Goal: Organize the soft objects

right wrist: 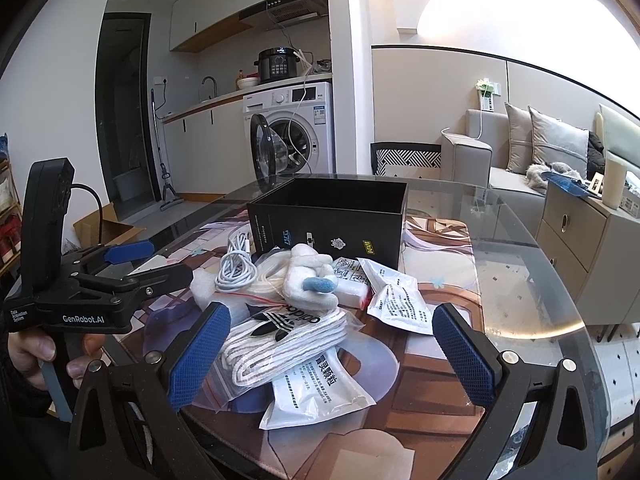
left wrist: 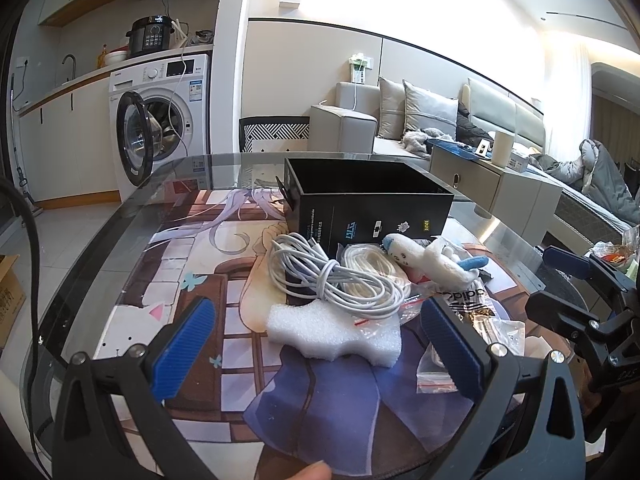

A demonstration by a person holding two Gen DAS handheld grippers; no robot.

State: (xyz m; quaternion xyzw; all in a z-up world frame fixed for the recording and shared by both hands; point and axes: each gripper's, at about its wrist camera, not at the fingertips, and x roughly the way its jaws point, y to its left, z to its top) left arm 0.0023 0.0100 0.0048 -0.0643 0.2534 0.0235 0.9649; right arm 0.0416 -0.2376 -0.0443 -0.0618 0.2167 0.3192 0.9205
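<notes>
Box (right wrist: 332, 216) of black card sits open in the middle of both views, and what shows of its inside is bare. Soft things lie in a heap just in front of it: white cable (left wrist: 332, 276), foam piece (left wrist: 336, 330), plush toy (right wrist: 310, 280) and bagged socks (right wrist: 280, 340) (striped). Left gripper (left wrist: 318, 346) and right gripper (right wrist: 330, 354) are both spread wide, holding nothing.

A small home, a studio flat: kitchen cabinets (right wrist: 224, 8) with a sink tap (right wrist: 209, 82) and a washer (left wrist: 160, 120) stand open to a living space with a sofa (left wrist: 360, 120), cushions (right wrist: 556, 140) and a bed (left wrist: 592, 192).
</notes>
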